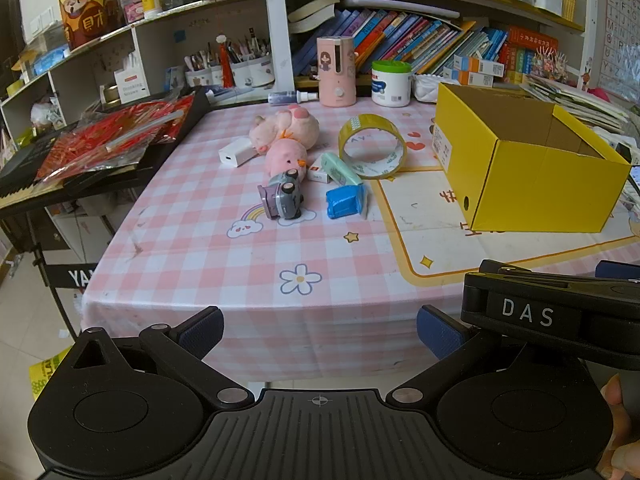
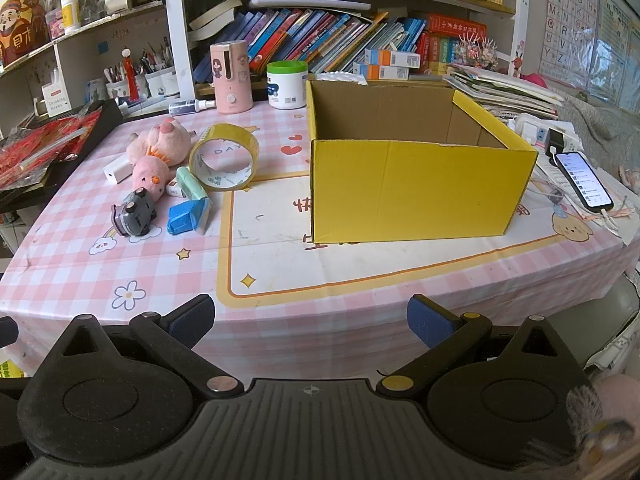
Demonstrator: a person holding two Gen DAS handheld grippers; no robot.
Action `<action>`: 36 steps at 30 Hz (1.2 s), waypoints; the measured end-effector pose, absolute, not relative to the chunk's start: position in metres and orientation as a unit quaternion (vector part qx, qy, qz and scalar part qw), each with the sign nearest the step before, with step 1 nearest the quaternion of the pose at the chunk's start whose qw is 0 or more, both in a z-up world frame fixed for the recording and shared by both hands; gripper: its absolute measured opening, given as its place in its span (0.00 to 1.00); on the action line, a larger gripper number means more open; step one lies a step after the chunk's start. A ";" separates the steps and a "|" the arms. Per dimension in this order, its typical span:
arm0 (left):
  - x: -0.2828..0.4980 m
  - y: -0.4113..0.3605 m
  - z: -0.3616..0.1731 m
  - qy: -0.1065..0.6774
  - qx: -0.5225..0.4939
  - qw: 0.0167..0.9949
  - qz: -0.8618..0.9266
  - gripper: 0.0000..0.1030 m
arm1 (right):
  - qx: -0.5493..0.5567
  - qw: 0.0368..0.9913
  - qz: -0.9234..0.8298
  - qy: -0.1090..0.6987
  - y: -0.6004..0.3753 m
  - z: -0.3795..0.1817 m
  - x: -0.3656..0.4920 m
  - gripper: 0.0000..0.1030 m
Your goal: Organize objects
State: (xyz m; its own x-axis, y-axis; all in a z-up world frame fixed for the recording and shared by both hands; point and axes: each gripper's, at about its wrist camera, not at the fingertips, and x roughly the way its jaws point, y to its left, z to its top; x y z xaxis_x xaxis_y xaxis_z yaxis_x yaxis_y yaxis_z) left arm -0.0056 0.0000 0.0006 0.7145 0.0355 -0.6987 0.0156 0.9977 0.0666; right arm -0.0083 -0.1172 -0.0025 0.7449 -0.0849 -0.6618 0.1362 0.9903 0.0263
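An open, empty yellow cardboard box (image 1: pixel 532 176) (image 2: pixel 416 188) stands on the pink checked tablecloth. Left of it lies a cluster: a pink plush toy (image 1: pixel 286 136) (image 2: pixel 158 152), a yellow tape roll (image 1: pixel 372 146) (image 2: pixel 224 158), a grey toy car (image 1: pixel 284 196) (image 2: pixel 136 212), a blue item (image 1: pixel 346 202) (image 2: pixel 188 218), a mint green packet (image 1: pixel 340 168) (image 2: pixel 192 184), a small white box (image 1: pixel 318 174) and a white charger (image 1: pixel 236 152) (image 2: pixel 118 170). My left gripper (image 1: pixel 320 336) is open and empty before the table's front edge. My right gripper (image 2: pixel 310 324) is open and empty there too; its body shows in the left wrist view (image 1: pixel 552 312).
A black stand with red packets (image 1: pixel 100 144) (image 2: pixel 44 148) sits at the table's left. A pink dispenser (image 1: pixel 336 72) (image 2: pixel 232 76), a white tub (image 1: pixel 391 84) (image 2: pixel 287 86) and a spray bottle (image 1: pixel 292 97) stand at the back before bookshelves. A phone (image 2: pixel 584 180) on a cable lies right of the box.
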 end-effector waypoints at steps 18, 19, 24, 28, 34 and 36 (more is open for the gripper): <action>0.001 0.005 0.000 0.379 0.034 0.925 -0.001 1.00 | 0.037 0.932 -0.060 0.356 -0.116 -0.005 -0.005 1.00; 0.001 0.006 0.000 0.378 0.034 0.925 -0.001 1.00 | 0.037 0.932 -0.061 0.356 -0.116 -0.005 -0.005 1.00; 0.001 0.008 0.000 0.378 0.034 0.925 -0.002 1.00 | 0.037 0.932 -0.060 0.356 -0.114 -0.005 -0.004 1.00; 0.003 0.016 0.001 0.379 0.030 0.925 -0.004 1.00 | 0.036 0.932 -0.059 0.357 -0.113 -0.004 -0.004 1.00; 0.005 0.023 0.001 0.378 0.023 0.925 -0.004 1.00 | 0.029 0.931 -0.055 0.359 -0.101 -0.002 0.004 1.00; 0.005 0.026 0.000 0.379 0.018 0.925 -0.002 1.00 | 0.029 0.931 -0.051 0.359 -0.101 -0.002 0.004 1.00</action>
State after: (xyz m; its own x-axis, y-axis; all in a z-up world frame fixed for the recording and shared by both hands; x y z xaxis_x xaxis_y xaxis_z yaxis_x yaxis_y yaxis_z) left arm 0.0049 0.0260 -0.0002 0.7131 0.0103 -0.7010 0.0169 0.9993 0.0319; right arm 0.0044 -0.1006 -0.0017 0.7370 -0.0738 -0.6718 0.1160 0.9931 0.0181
